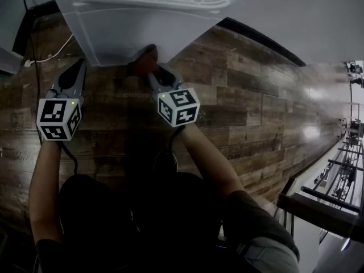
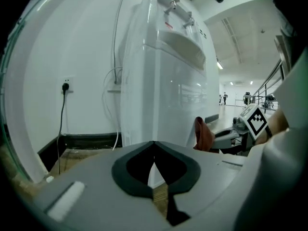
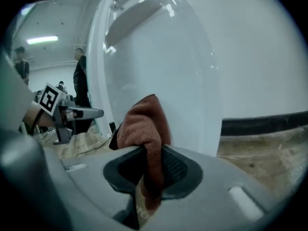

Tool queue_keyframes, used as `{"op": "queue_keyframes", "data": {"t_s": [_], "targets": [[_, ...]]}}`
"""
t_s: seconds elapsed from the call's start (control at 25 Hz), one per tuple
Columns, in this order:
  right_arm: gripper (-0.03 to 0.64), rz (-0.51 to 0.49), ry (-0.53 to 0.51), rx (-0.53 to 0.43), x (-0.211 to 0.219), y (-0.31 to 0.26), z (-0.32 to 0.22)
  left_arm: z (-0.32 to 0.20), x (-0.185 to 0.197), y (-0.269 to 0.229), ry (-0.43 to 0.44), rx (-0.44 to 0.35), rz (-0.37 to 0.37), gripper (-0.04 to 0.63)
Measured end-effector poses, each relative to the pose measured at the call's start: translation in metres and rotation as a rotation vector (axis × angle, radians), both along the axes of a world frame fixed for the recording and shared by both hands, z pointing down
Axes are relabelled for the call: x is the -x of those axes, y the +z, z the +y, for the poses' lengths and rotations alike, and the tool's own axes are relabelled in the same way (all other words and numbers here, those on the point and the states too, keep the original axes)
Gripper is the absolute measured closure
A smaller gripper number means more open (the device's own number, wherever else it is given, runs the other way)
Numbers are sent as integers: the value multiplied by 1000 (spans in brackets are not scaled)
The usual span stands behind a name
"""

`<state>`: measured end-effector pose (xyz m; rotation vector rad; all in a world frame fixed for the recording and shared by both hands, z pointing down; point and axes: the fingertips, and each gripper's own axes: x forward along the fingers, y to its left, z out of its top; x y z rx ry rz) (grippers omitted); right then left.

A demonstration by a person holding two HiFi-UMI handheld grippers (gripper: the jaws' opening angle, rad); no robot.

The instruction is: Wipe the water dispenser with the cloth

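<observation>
Item, nearest: one right gripper (image 3: 150, 179), jaws clamped on a fold of one rust-brown cloth (image 3: 143, 125). The fold is pinched low, so a soft wad stands proud of the jaw tips, presumably so that fabric rather than plastic meets the surface. Item: one left gripper (image 2: 154, 152), jaws closed tip to tip with nothing between them. It is held off to the left of the right gripper, probably to stay clear of the wiping path. Two marker cubes are counted, one per gripper, both plain in the head view (image 1: 58, 118) (image 1: 178, 106). Item: wood-pattern floor (image 1: 256, 112), over which both grippers reach forward and low. Item: one white water dispenser (image 2: 166, 85), standing upright on that floor close to a white wall. The cloth sits at the foot of its front panel, touching it or just short of it; contact cannot be settled. The wipe is judged to be at the lower front, with the upper panel and dispensing recess not yet reached. Two taps (image 2: 172, 5) (image 2: 188, 19) sit high above the recess. Item: one wall socket (image 2: 64, 86) beside the dispenser, with one black lead hanging from it, and a white cable looped near it. Farthest: two standing persons (image 3: 81, 81) (image 3: 20, 61) across the hall.
</observation>
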<state>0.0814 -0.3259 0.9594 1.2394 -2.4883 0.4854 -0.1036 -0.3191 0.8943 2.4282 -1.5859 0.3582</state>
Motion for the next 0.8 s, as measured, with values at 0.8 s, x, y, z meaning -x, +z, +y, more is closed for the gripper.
{"op": "queue_keyframes", "data": {"t_s": [0.8], "targets": [[554,-55,-95,-203,52,-94,-5,5,2,-55,4,-142,58,577]]}}
